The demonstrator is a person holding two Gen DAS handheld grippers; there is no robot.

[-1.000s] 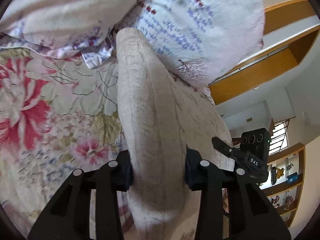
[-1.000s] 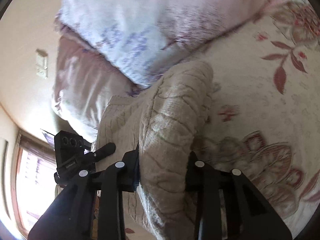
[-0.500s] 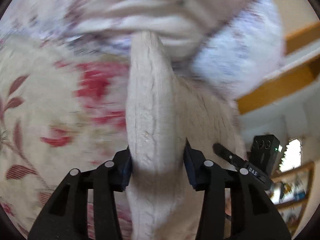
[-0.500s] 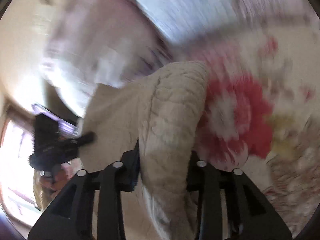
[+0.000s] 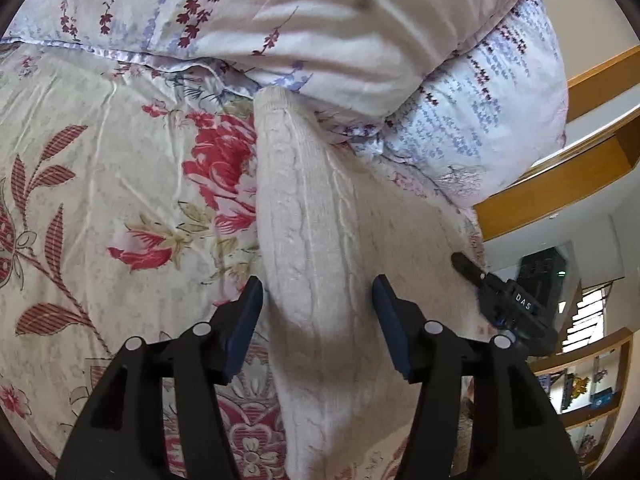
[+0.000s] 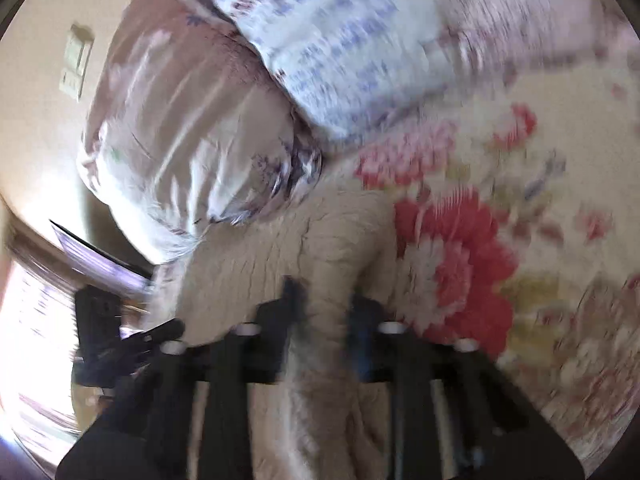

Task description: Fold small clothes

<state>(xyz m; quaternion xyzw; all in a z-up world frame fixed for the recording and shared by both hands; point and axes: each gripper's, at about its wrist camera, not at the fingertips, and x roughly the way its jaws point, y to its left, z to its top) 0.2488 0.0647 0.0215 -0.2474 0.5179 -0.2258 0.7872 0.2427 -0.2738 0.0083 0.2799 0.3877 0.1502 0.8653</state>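
On the floral bedspread, below the pillows, lay the cream knit garment. Left gripper had just been opening, pads clear of the fold between them. Right gripper pinched the knit, blurred.

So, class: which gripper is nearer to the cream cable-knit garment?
Right. The right gripper has just closed on the cream cable-knit garment; the left gripper has just been opening, its jaws standing apart either side of it.
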